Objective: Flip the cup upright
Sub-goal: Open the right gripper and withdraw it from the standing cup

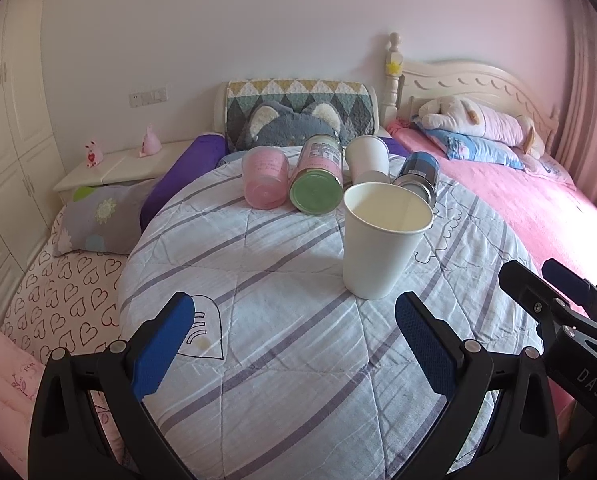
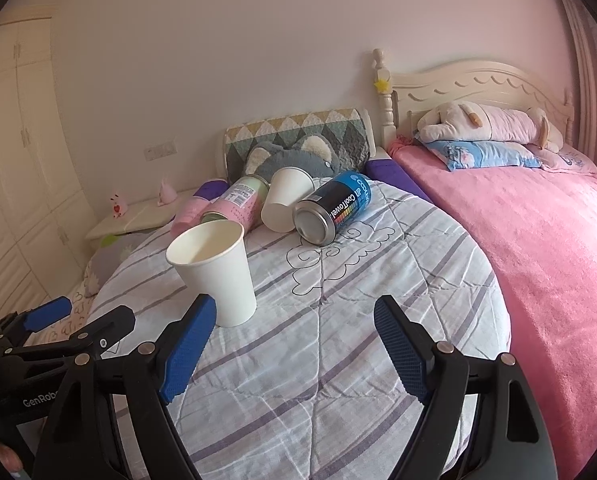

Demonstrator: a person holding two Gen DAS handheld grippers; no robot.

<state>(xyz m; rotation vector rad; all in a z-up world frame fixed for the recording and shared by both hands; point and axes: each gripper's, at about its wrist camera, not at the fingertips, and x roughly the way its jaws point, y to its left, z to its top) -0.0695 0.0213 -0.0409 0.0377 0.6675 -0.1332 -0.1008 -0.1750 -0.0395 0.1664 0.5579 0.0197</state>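
Observation:
A white paper cup (image 1: 380, 240) stands upright, mouth up, on the striped round quilt (image 1: 282, 340); it also shows in the right wrist view (image 2: 218, 272). My left gripper (image 1: 294, 344) is open and empty, a little short of the cup and to its left. My right gripper (image 2: 292, 344) is open and empty, with its left fingertip (image 2: 194, 328) close to the cup's base. A second white paper cup (image 1: 368, 158) lies on its side at the back, also in the right wrist view (image 2: 284, 200).
Lying behind the cups are a pink cup (image 1: 264, 178), a green-bottomed can (image 1: 318, 176) and a blue can (image 2: 332, 208). A grey plush pillow (image 1: 290, 124) sits behind them. A pink bed (image 2: 538, 260) is on the right, a nightstand (image 1: 126, 166) on the left.

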